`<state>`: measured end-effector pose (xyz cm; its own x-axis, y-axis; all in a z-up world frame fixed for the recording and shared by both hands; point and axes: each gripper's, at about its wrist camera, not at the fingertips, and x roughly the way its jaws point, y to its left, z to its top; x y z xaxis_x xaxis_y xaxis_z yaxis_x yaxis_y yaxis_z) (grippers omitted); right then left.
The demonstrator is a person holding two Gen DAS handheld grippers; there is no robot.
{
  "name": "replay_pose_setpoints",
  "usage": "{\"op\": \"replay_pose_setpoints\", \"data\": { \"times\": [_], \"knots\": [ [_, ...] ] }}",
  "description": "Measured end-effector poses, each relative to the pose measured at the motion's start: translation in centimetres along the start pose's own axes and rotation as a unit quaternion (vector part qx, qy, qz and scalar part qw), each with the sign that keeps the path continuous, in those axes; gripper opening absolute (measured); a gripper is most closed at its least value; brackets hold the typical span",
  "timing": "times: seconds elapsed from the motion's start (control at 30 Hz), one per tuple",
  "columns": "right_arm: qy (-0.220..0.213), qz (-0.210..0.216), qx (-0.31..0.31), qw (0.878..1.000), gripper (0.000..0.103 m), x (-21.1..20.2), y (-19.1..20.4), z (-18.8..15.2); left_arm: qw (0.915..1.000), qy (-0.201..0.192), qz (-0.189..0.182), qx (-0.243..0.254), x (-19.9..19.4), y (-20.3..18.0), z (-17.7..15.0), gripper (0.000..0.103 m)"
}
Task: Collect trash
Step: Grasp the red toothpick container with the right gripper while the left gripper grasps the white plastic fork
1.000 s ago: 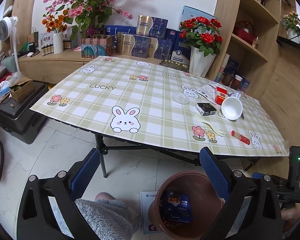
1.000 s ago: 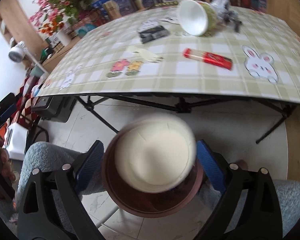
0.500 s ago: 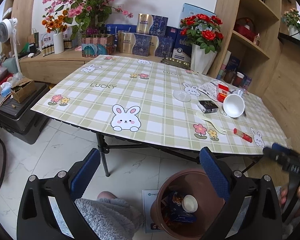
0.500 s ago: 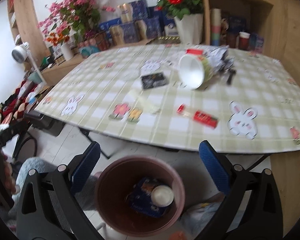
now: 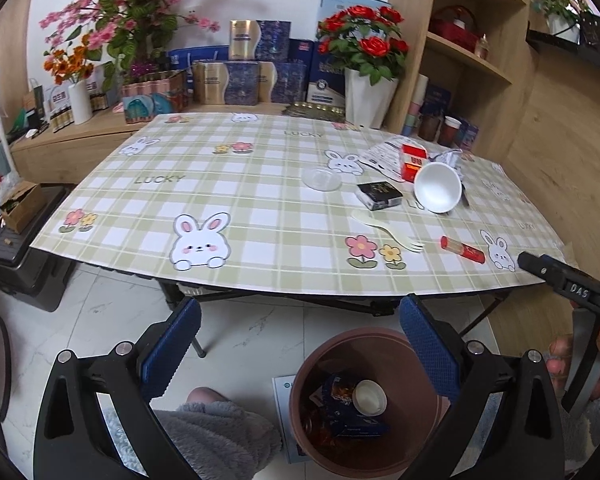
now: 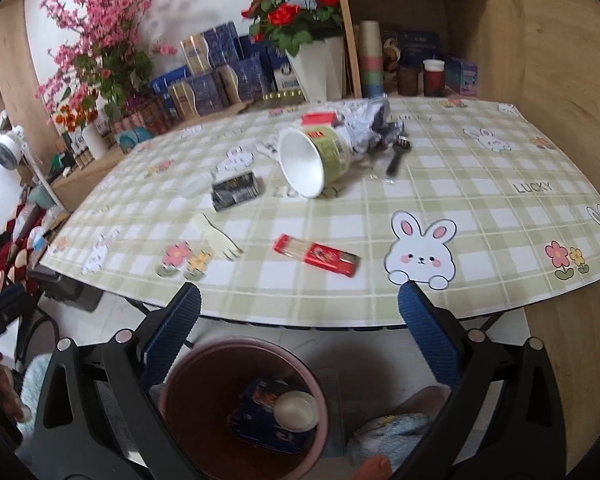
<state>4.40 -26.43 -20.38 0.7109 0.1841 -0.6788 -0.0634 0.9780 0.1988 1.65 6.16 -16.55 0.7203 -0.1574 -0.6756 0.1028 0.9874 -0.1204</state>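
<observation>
A brown bin stands on the floor below the table's front edge, holding a blue packet and a small white cup. On the checked table lie a tipped paper cup, a red wrapper, a pale plastic fork, a black box, a clear lid and crumpled packaging. My left gripper is open and empty above the floor. My right gripper is open and empty over the bin, short of the red wrapper.
Flower vases and blue gift boxes line the sideboard behind the table. Wooden shelves stand at the right. A black case sits on the floor at left. A person's knee in grey fleece is near the bin.
The white cup dropped from my right gripper into the bin. That gripper then rose and tilted up toward the table. The left gripper hardly moved.
</observation>
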Motion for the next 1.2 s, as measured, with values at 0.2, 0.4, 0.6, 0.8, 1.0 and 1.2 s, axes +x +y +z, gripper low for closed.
{"op": "replay_pose_setpoints", "data": {
  "times": [0.2,0.4,0.6,0.8,1.0,1.2],
  "knots": [
    [0.048,-0.019,-0.051,0.997,0.097,3.8,-1.7,1.0,0.9998,0.019,-0.005,-0.007,2.1,-1.2,1.1,0.097],
    [0.071,0.003,-0.093,0.993,0.084,8.2,-2.2,2.6,0.9989,0.040,-0.014,-0.021,4.4,-2.2,2.4,0.097],
    [0.100,0.026,-0.132,0.986,0.076,11.7,-1.2,2.9,0.9984,0.052,-0.015,-0.017,6.3,-3.2,3.4,0.097],
    [0.095,0.037,-0.172,0.980,0.045,11.8,-0.4,2.9,0.9967,0.072,-0.029,-0.025,8.7,-4.2,4.0,0.097],
    [0.080,0.037,-0.175,0.981,0.027,10.7,-0.6,3.3,0.9937,0.093,-0.056,-0.027,10.7,-5.7,4.3,0.091],
    [0.029,0.046,-0.065,0.996,0.027,8.5,-3.1,3.9,0.9899,0.120,-0.072,-0.025,13.6,-7.3,4.9,0.068]
  ]
}}
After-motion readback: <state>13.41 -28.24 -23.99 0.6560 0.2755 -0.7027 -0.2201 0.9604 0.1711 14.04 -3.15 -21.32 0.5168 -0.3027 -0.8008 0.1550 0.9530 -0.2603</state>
